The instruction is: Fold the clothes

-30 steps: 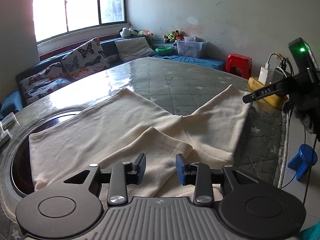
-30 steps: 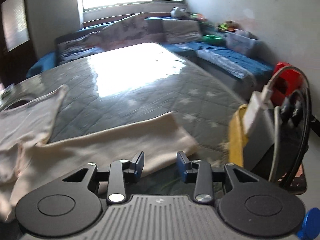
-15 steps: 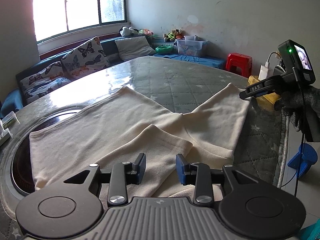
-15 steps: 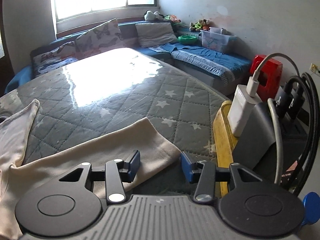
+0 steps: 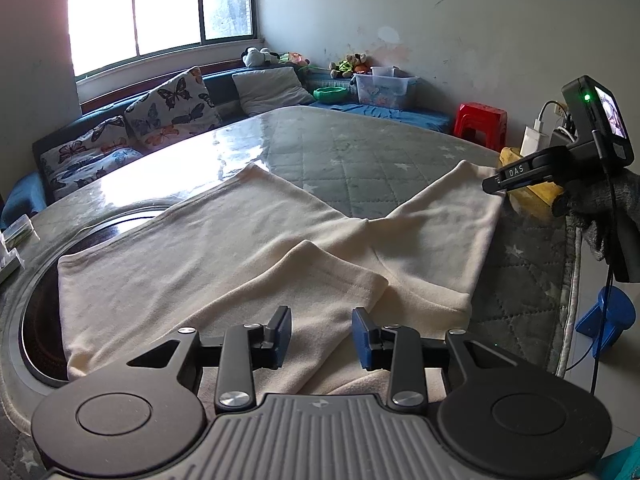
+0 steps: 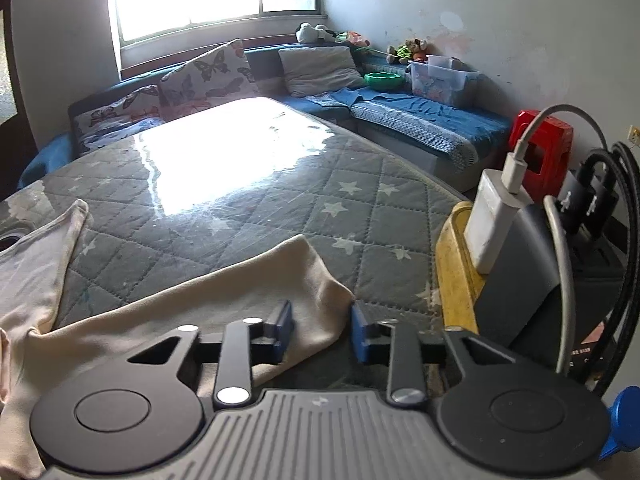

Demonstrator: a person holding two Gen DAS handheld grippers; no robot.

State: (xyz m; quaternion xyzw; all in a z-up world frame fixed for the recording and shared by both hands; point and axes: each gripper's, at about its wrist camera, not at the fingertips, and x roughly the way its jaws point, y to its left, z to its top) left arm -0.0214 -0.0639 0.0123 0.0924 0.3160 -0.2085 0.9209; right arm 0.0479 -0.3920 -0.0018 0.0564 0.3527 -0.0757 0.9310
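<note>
A cream garment [image 5: 240, 248] lies spread on the quilted grey-green table cover [image 5: 360, 160], with one flap folded over its near part. My left gripper [image 5: 321, 336] hovers over that flap, open, with nothing gripped. The garment's right end [image 6: 224, 304] reaches toward the table's right edge. My right gripper [image 6: 321, 334] straddles that end's corner. Its jaws are closing with the cloth between them, and a gap still shows. In the left wrist view the right gripper [image 5: 490, 186] sits at that far corner, held by a gloved hand [image 5: 600, 208].
A yellow holder [image 6: 452, 272] with a white charger [image 6: 492, 224] and cables stands just right of the corner. A red stool [image 5: 480, 120] and a blue object [image 5: 604, 320] are on the floor beyond. A dark round opening [image 5: 36, 300] lies at the table's left.
My right gripper shifted onto the garment's right corner; its jaws widened, then narrowed around the cloth. The left gripper and the folded flap have stayed put.
</note>
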